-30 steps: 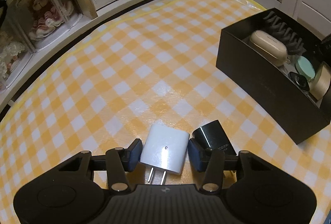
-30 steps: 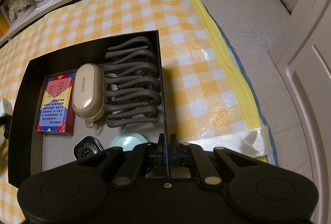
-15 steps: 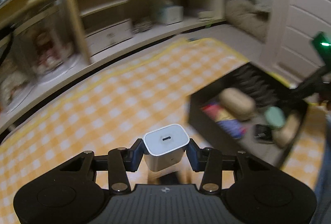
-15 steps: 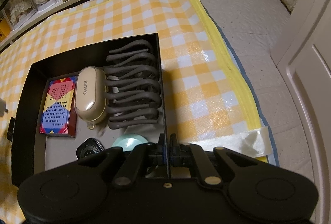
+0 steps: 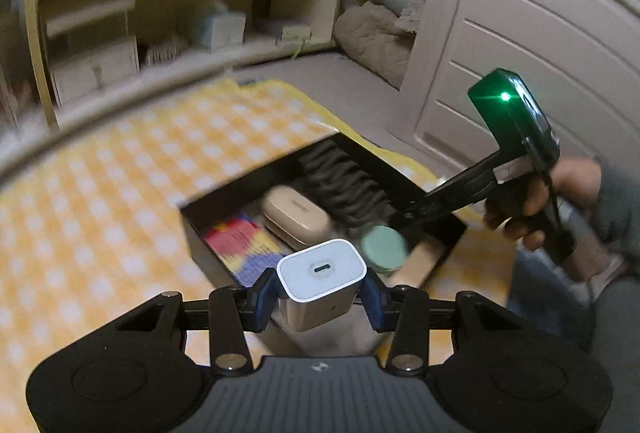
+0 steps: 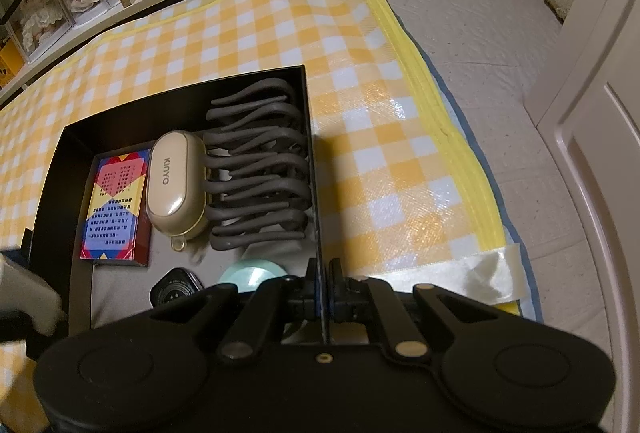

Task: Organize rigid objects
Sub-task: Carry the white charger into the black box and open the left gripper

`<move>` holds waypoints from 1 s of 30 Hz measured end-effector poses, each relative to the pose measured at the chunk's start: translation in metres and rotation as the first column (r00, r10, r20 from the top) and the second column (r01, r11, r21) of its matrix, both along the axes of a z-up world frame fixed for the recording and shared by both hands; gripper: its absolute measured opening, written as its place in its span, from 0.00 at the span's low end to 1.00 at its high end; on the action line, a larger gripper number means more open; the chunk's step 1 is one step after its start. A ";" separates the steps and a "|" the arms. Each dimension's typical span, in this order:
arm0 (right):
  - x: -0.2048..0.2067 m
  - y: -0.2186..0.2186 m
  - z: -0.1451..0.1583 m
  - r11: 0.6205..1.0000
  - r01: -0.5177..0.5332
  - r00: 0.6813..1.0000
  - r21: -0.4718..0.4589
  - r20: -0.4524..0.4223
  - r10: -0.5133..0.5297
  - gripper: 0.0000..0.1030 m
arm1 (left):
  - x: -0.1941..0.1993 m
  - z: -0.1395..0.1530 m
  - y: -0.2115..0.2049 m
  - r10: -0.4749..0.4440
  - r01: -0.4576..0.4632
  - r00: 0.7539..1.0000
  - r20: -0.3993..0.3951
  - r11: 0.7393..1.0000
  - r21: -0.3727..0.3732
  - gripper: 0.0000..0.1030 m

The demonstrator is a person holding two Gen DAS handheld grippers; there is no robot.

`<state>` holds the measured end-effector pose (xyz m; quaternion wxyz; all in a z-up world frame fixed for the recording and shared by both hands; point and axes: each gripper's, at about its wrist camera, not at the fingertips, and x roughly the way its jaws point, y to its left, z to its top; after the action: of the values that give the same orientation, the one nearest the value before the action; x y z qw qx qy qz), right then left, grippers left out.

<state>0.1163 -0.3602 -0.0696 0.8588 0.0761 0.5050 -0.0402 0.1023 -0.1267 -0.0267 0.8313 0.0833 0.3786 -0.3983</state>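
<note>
On the yellow checked mat (image 6: 360, 81) sits my black box (image 6: 64, 169). My left gripper (image 5: 320, 293) clamps the white charger (image 5: 320, 283) above the box's near edge; my right gripper (image 6: 323, 287) pinches the box wall.

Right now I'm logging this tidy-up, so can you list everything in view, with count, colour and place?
White plastic charger cube: 1, white, between the left gripper's pads, above the box.
Black rectangular box: 1, black, on the mat.
Yellow-and-white checked mat: 1, on the floor.
Beige oval case: 1, in the box, centre.
Dark grey wavy rack: 1, in the box beside its right wall.
Multicoloured card pack: 1, red, blue and yellow, left of the case.
Mint round tin: 1, box's near end.
Black round-faced gadget: 1, beside the tin.
Left gripper: holding the charger.
Right gripper: clamped on the box's wall.
Hand: holding the right gripper.
</note>
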 end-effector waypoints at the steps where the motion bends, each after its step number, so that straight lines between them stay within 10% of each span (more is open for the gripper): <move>1: 0.000 0.000 0.000 1.000 0.000 1.000 -0.001 0.000 0.000 0.04 | 0.002 -0.003 -0.002 0.011 -0.012 0.999 -0.040 1.000 -0.012 0.45; 11: 0.001 -0.002 -0.001 1.000 0.006 1.000 0.017 0.002 -0.006 0.05 | 0.019 -0.034 -0.040 0.042 -0.022 0.967 -0.250 0.997 0.079 0.44; 15: 0.001 -0.003 -0.001 1.000 0.006 1.000 0.025 0.003 -0.006 0.05 | 0.021 -0.034 -0.052 0.046 -0.017 0.976 -0.215 0.991 0.136 0.46; 19: 0.002 -0.004 -0.001 0.999 0.007 1.000 0.032 0.004 -0.007 0.06 | 0.019 -0.025 -0.048 0.064 -0.048 0.987 -0.149 0.992 0.114 0.79; 30: 0.001 -0.005 -0.001 0.999 0.009 1.000 0.036 0.005 -0.009 0.06 | 0.036 -0.003 -0.042 0.135 -0.130 0.990 -0.027 0.981 0.145 0.66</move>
<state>0.1177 -0.3649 -0.0703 0.8585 0.0938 0.5030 -0.0349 0.1382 -0.1689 -0.0292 0.8408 0.1099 0.4261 -0.3154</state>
